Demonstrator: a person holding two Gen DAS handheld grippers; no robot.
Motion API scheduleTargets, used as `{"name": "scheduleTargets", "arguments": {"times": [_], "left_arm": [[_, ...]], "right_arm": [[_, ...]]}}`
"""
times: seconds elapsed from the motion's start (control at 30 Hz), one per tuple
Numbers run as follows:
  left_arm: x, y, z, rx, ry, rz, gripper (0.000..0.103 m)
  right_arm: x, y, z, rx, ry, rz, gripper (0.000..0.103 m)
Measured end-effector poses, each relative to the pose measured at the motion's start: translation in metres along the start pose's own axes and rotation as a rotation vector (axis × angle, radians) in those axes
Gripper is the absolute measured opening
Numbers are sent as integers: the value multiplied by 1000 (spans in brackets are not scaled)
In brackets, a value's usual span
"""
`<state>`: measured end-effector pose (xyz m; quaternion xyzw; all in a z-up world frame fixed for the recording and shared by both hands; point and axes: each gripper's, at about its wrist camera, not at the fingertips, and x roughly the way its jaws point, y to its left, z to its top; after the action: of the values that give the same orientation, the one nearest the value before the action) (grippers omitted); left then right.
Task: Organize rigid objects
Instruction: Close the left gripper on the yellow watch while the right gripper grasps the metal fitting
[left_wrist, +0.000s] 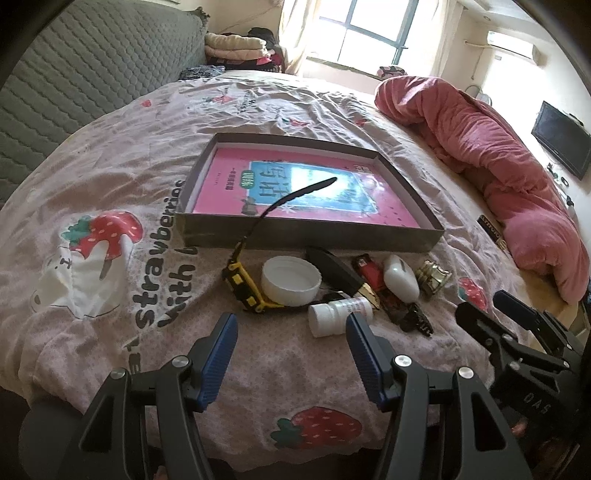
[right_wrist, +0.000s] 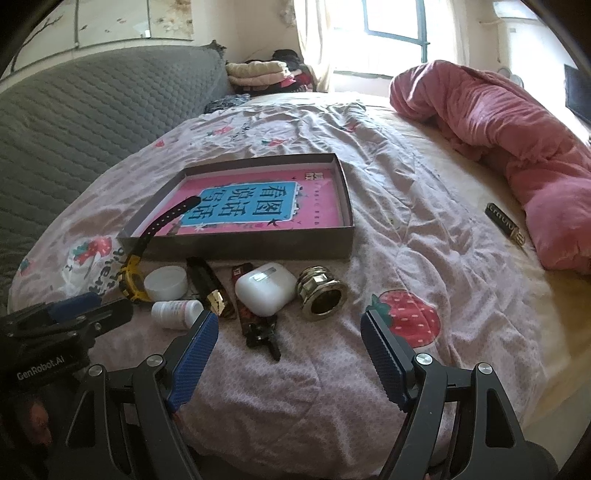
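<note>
A shallow grey box (left_wrist: 406, 188) (right_wrist: 349, 206) holding a pink book (left_wrist: 236, 177) (right_wrist: 317, 206) lies on the bed. In front of it lies a row of small items: a yellow-black watch (left_wrist: 243, 284) (right_wrist: 131, 280) with its strap over the box edge, a white jar lid (left_wrist: 291, 280) (right_wrist: 166, 282), a white pill bottle (left_wrist: 338, 314) (right_wrist: 175, 312), a black-gold lighter (left_wrist: 343, 275) (right_wrist: 208, 286), a red lighter (left_wrist: 371, 273), a white earbud case (left_wrist: 400, 278) (right_wrist: 264, 288) and a gold metal fitting (left_wrist: 434, 277) (right_wrist: 321, 295). My left gripper (left_wrist: 291, 325) and right gripper (right_wrist: 290, 321) are open and empty, just short of the row.
A rolled pink blanket (left_wrist: 498, 147) (right_wrist: 517, 122) lies along the right side of the bed. A small dark bar (right_wrist: 504, 221) lies beside it. A grey quilted headboard (left_wrist: 74, 74) stands at the left. Folded clothes (right_wrist: 258, 72) sit by the window.
</note>
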<state>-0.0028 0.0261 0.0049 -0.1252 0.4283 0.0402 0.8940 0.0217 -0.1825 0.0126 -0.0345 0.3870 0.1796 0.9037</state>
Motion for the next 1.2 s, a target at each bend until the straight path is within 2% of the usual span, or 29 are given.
{"name": "scheduleTargets", "arguments": {"times": [0.63,0.83,0.93,1.2], "left_arm": [[9,40,10,-113,10,5,60],[19,45,16,-184,44,-30,60],[27,49,17,-196,64,9,59],[41,61,22,-247,97,43,59]], "right_arm": [[2,-8,3,27,-7,-6,80],[6,-10,6,36,-5,-5,80],[8,-11,6,39,-3,-5,80],[14,-15,8,57,0,-5,80]]}}
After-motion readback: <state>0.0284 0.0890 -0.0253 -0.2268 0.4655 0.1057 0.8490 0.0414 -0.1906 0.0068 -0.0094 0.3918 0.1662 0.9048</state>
